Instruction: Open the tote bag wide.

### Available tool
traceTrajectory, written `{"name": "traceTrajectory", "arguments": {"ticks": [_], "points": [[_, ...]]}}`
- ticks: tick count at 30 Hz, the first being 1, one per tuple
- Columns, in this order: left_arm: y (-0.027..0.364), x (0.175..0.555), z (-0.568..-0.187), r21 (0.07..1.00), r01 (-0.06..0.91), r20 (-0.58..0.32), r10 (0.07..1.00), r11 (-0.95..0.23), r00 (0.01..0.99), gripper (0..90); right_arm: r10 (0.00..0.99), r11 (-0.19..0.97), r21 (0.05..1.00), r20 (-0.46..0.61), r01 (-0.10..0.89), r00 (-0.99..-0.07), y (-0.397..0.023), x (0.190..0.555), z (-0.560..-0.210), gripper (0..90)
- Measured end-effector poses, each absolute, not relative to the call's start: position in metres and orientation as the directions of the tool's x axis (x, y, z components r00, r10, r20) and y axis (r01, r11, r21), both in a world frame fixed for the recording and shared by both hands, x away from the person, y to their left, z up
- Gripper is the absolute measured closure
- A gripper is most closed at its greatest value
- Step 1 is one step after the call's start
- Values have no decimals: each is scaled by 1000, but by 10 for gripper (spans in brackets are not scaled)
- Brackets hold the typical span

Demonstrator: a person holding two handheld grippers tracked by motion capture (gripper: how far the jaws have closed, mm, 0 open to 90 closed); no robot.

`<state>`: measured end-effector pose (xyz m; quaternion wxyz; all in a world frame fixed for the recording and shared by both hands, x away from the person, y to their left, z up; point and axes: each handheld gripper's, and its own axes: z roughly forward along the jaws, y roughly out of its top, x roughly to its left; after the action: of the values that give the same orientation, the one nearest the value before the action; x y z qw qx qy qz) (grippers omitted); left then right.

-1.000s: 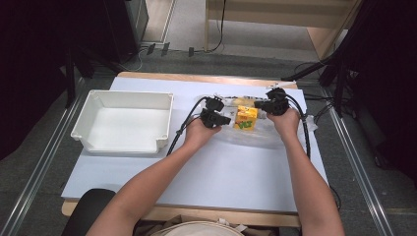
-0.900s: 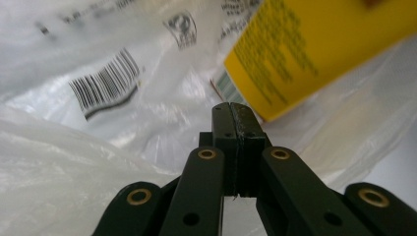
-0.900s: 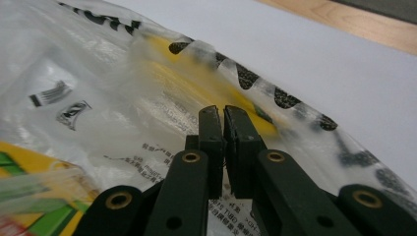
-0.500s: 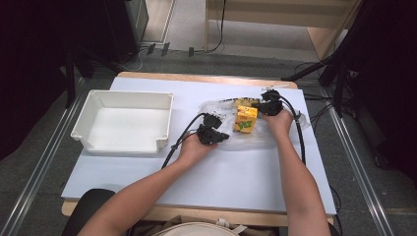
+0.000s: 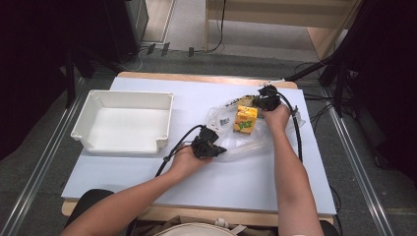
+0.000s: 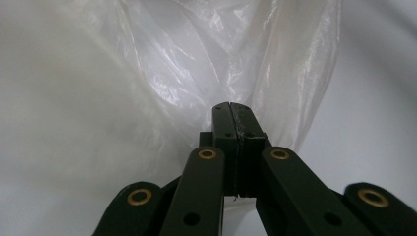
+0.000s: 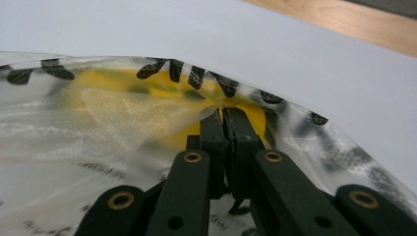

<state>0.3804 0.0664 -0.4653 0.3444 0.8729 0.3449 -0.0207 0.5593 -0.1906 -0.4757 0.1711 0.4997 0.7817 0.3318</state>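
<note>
yellow carton (image 5: 245, 119) print too small to read, blurred behind clear bag (image 5: 236, 142)

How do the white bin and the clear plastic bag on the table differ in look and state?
The white bin is rigid, opaque and holds nothing, while the plastic bag is clear, crumpled and holds a yellow carton. The bin stands untouched; the bag is pinched by the left gripper and the right gripper. Both rest on the table.

Clear plastic bag (image 5: 231, 132), crumpled, lying flat at table's 2 o'clock, stretched between its 1 o'clock and 7 o'clock corners. Black print along far edge. Yellow-green carton (image 5: 245, 119) upright inside, approx. bag's centre, w/ small dark item at its 9 o'clock.
</note>
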Motion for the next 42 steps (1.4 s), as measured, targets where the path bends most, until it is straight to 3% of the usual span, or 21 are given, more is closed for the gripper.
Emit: {"name": "traceTrajectory", "arguments": {"ticks": [5,11,22,32,42], "points": [[71,382,-462,601,620,-294,581,-505,759,900,908,232,681,106,695,-406,-192,561,-475,900],[68,390,-431,658,590,-291,565,-467,772,894,864,193,725,193,661,-464,-192,543,-448,900],[66,410,-383,708,557,-278,554,-434,785,884,819,238,784,155,573,-553,-209,491,-406,900],[63,440,-367,720,530,-211,586,-448,783,886,802,265,786,142,558,-580,-228,445,-405,900],[49,497,-387,705,587,-204,678,-399,706,888,777,293,767,157,572,-609,-232,424,-430,900]]}}
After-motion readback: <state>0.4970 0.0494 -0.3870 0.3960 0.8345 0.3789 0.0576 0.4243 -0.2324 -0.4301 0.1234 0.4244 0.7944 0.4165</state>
